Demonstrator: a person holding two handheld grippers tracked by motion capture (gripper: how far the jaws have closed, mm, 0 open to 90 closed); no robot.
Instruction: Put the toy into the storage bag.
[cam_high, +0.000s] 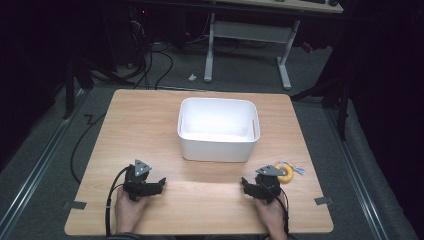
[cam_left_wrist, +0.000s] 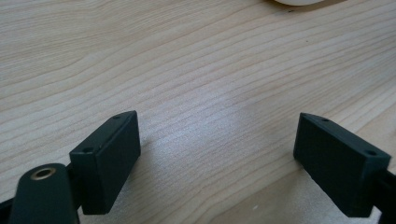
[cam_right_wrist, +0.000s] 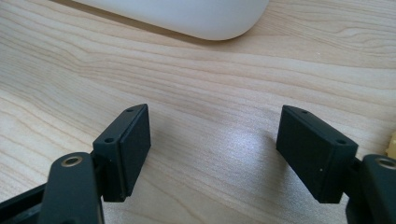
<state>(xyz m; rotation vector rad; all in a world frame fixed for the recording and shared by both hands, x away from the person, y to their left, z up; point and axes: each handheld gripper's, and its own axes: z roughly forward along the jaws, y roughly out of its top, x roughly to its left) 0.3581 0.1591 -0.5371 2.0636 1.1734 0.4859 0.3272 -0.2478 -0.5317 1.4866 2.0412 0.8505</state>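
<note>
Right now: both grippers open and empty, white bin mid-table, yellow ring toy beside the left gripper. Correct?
Not quite. The yellow ring toy lies beside the right gripper, as the high view shows. Both grippers, including the left gripper, are open and empty; the white bin sits mid-table.

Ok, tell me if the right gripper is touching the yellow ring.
Cannot tell. In the high view the right gripper has its plate overlapping the yellow ring, hiding any gap. In the right gripper view the open jaws hold only bare table.

Your left hand (cam_high: 129, 210) holds the black two-jaw left gripper (cam_high: 159, 183) low near you, its jaws spread wide with nothing between them. Your right hand (cam_high: 272, 215) holds the black right gripper (cam_high: 245, 183) likewise, jaws wide apart and empty.
</note>
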